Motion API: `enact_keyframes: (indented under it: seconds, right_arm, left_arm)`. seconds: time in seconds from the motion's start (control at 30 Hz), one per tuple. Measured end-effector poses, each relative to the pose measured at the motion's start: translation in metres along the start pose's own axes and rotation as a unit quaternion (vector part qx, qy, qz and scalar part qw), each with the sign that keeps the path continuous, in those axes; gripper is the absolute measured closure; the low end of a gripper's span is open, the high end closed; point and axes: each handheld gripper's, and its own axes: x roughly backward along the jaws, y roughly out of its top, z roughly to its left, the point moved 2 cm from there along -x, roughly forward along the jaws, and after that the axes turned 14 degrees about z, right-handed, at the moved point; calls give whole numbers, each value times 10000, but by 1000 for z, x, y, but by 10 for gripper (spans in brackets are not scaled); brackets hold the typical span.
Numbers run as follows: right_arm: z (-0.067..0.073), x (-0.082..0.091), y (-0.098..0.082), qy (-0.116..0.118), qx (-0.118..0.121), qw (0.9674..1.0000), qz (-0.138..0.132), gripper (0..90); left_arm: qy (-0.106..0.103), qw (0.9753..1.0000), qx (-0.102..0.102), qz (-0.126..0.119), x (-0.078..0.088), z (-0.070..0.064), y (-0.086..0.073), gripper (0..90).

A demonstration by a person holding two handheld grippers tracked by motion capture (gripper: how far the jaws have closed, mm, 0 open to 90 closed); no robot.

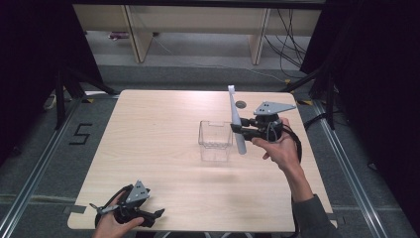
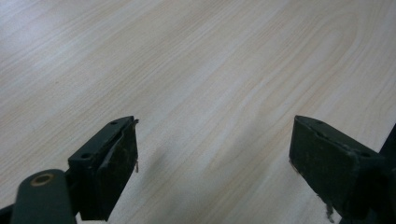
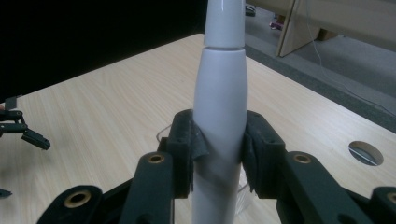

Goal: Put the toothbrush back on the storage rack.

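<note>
While my right gripper (image 3: 218,154) pinches the white toothbrush (image 3: 219,116) by its thick, stiff, slippery handle, upright just beside the clear box (image 1: 215,135), my left gripper (image 2: 215,163) rests spread.

Toothbrush (image 3: 219,93) glossy white plastic; container (image 1: 215,135) clear plastic; table (image 1: 163,144) matt wood grain.

You have even overhead light on the table (image 1: 163,148), brightest left of the clear box (image 1: 216,140), which casts only a faint shadow toward you. Beyond the table's sides everything falls into black. Your left gripper's view shows soft glare on the wood; near jaws in both gripper views look blurred.
</note>
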Motion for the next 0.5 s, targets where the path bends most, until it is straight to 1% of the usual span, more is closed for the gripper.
enact_keyframes:
  seconds: [0.03, 0.07, 0.1, 0.13, 0.2, 0.23, 0.27, 0.3, 0.37, 0.4, 0.43, 0.47, 0.5]
  right_arm:
    - [1, -1, 3, 44, -34, 10000, 9, 667]
    - [0, -1, 5, 14, -4, 10000, -16, 667]
    - [1, -3, 7, -5, -33, 10000, -68, 667]
    - [1, -4, 9, 88, -50, 9999, 11, 667]
    - [1, -4, 10, 72, -59, 10000, 10, 667]
    - [1, -8, 15, 44, 13, 10000, -61, 667]
    - [1, -8, 16, 20, 6, 10000, -25, 667]
    - [2, -9, 18, 99, -21, 9999, 9, 667]
    - [2, -13, 22, 107, -27, 9999, 31, 667]
    - [1, -14, 23, 106, -6, 9999, 46, 667]
    - [0, -15, 24, 29, 31, 10000, 12, 667]
    - [0, -15, 24, 29, 31, 10000, 12, 667]
    - [1, -18, 26, 90, -112, 9998, 134, 667]
  left_arm:
    - [-2, 10000, -3, 3, 0, 0, 0, 148]
    - [-2, 10000, -3, 3, 0, 0, 0, 148]
    - [1, 10000, -19, 0, 0, 0, 0, 148]
    - [-2, 10000, -3, -11, 0, 0, 0, 148]
    - [2, 10000, -19, -11, 1, 0, 0, 148]
    - [0, 10000, -5, -16, 0, 0, 0, 148]
    - [-1, 10000, -10, -9, 0, 0, 0, 148]
    - [-4, 10000, -8, -9, 0, 0, 0, 148]
    - [-1, 10000, -22, -6, 1, 0, 0, 148]
    - [-2, 10000, -28, -14, 1, 0, 0, 148]
    - [-9, 10000, -36, -15, 1, 0, 0, 148]
    - [-9, 10000, -36, -15, 1, 0, 0, 148]
    - [-11, 10000, -34, -19, 1, 0, 0, 148]
